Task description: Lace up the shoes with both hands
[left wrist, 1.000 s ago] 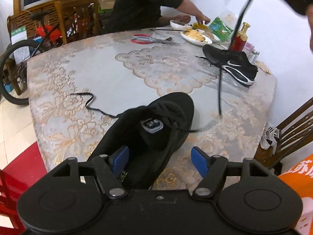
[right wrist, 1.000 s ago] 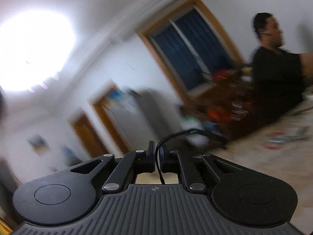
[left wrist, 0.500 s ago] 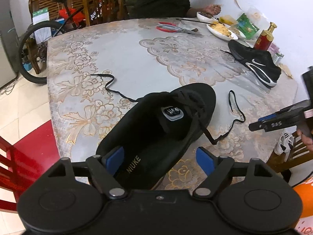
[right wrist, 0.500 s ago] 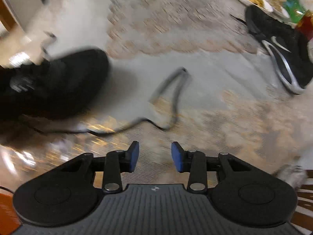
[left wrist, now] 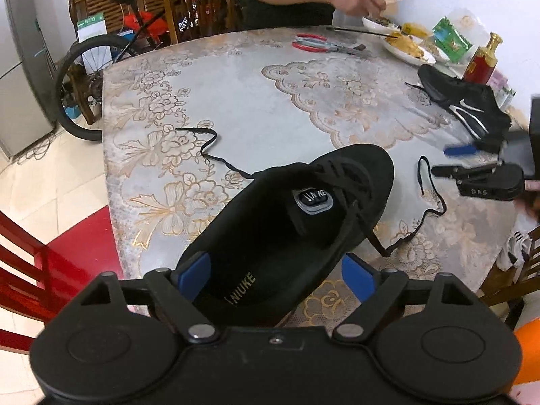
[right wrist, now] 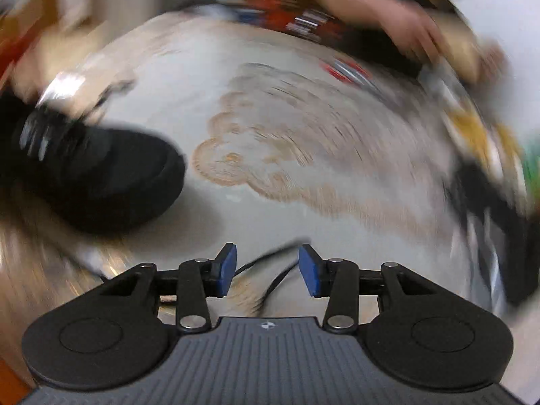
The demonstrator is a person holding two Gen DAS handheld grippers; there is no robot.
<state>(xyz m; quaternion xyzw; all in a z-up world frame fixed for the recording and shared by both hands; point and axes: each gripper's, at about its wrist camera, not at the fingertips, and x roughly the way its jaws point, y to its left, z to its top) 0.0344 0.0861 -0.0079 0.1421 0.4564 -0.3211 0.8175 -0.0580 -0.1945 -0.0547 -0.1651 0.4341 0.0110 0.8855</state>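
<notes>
We've got the black shoe (left wrist: 287, 233) lying on the flowery tabletop (left wrist: 256, 108) near its front edge, heel toward us, toe pointing away and a bit right, so its long axis runs diagonally. Our left tongs (left wrist: 276, 278) straddle the heel, wide and opening, blue pads not pressing on it. One lace end (left wrist: 209, 150) trails off left, the other lace (left wrist: 428, 209) loops out right. Our right tongs (left wrist: 452, 160) hover over that loop, partly open; the right view is blurry, lace under the gap, nothing gripped. A second shoe (left wrist: 465, 108) sits far right.
</notes>
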